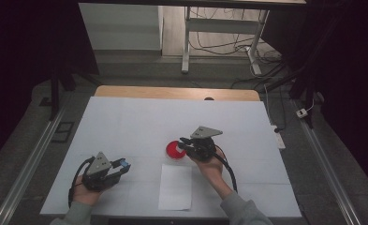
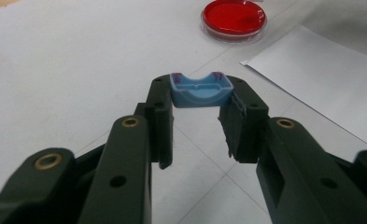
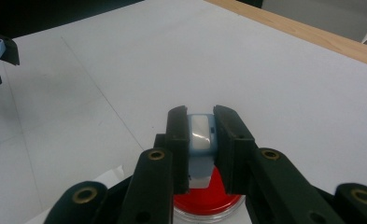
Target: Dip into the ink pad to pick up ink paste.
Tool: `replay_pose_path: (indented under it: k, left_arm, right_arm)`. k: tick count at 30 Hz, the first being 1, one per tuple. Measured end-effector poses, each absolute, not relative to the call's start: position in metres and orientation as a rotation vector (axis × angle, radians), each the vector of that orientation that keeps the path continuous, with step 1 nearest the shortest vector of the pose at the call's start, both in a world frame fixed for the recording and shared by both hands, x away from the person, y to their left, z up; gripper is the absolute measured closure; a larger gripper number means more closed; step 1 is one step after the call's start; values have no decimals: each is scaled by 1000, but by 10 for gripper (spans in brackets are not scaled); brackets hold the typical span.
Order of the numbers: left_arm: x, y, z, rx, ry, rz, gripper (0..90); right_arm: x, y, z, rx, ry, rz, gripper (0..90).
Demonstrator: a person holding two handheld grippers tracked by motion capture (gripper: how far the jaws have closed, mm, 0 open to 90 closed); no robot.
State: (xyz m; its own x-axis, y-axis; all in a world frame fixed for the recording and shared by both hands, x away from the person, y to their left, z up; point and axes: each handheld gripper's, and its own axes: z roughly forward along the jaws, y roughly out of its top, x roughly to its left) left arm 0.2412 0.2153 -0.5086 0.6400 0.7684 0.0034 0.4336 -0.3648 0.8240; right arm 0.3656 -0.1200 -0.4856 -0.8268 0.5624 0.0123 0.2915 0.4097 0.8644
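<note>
Near the desk's front edge, my left gripper [image 2: 201,112] clamps a blue cap [image 2: 201,90]; my right gripper [image 3: 201,135] grips a pale-blue tube [image 3: 200,144] over the red dish [image 3: 208,198] at mid-desk.

You worked in what looked like a lab or recording room. The surface [image 1: 125,122] carried a plain white sheet, with a strip of bare wood beyond the sheet's far edge. Metal rails [image 1: 29,161] ran along the floor on both sides of the surface. Behind it stood a white desk frame [image 1: 187,37] with loose cables [image 1: 219,44] under it, and a power strip [image 1: 279,139] lay just right of the surface. Dark screens closed both sides.
</note>
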Motion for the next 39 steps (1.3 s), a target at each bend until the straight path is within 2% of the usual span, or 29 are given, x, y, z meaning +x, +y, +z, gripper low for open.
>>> replay_pose_path:
  k: [39]
  left_arm:
    - [241, 213, -509, 2021, 929, 493, 655]
  right_arm:
    - [376, -106, -496, 720, 2455, 1256, 755]
